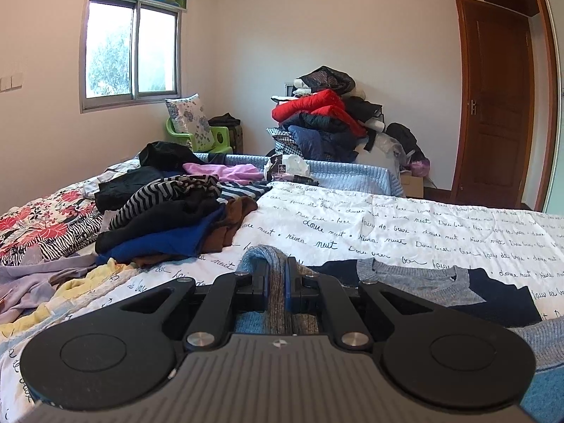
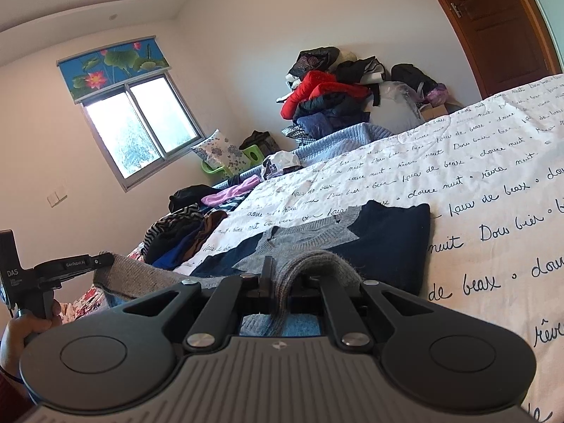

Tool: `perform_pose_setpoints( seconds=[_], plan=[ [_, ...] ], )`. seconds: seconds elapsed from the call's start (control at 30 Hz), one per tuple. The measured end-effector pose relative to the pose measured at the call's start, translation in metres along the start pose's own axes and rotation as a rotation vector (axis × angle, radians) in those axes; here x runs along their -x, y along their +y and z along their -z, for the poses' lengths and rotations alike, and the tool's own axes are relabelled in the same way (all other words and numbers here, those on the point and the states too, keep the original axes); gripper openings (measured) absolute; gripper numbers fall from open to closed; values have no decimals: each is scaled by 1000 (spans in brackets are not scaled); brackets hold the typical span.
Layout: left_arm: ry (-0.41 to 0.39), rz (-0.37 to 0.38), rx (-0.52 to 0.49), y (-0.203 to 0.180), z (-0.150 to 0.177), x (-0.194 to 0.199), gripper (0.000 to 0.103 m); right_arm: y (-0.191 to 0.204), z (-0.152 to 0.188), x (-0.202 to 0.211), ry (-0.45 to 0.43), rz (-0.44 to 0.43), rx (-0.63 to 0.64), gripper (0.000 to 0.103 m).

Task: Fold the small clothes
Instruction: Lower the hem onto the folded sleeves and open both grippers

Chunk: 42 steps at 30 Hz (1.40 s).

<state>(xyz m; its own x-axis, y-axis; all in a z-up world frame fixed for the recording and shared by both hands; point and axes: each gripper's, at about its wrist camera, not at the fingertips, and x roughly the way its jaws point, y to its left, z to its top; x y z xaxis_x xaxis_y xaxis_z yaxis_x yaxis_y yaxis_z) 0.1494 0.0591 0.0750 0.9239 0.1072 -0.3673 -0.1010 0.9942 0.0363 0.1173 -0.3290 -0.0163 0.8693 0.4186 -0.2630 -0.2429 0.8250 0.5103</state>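
A small navy, grey and blue knit sweater lies on the white sheet with black script; its grey collar faces the far side. My left gripper is shut on a fold of the sweater's grey-blue hem, lifted off the bed. My right gripper is shut on another grey fold of the same hem, with the sweater's navy body spread ahead of it. The left gripper also shows at the left of the right wrist view, holding the stretched hem edge.
A heap of unfolded clothes lies on the bed to the left. A tall pile of jackets stands against the far wall. A green chair with a pillow is under the window. A wooden door is at right.
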Motion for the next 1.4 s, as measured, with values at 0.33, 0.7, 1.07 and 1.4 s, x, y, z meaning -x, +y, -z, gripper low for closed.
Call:
perform_pose_setpoints(
  seconds=[0.33,0.7,1.07,1.4],
  plan=[
    [-5,0,-28,-14,-15,-31,9,-16,-19,-23,-16,14,-40,6],
    [57,-3,-31,-23,-18,-74,9,-26,-32,-54,-4,31,-38,6],
    [99,-3,-50,-26,-18,-101,9,-38,-36,-70,9,63,-46,6],
    [102,4,-71,-31,-24,-111,9,-43,-41,-82,12,81,-48,6]
  ],
)
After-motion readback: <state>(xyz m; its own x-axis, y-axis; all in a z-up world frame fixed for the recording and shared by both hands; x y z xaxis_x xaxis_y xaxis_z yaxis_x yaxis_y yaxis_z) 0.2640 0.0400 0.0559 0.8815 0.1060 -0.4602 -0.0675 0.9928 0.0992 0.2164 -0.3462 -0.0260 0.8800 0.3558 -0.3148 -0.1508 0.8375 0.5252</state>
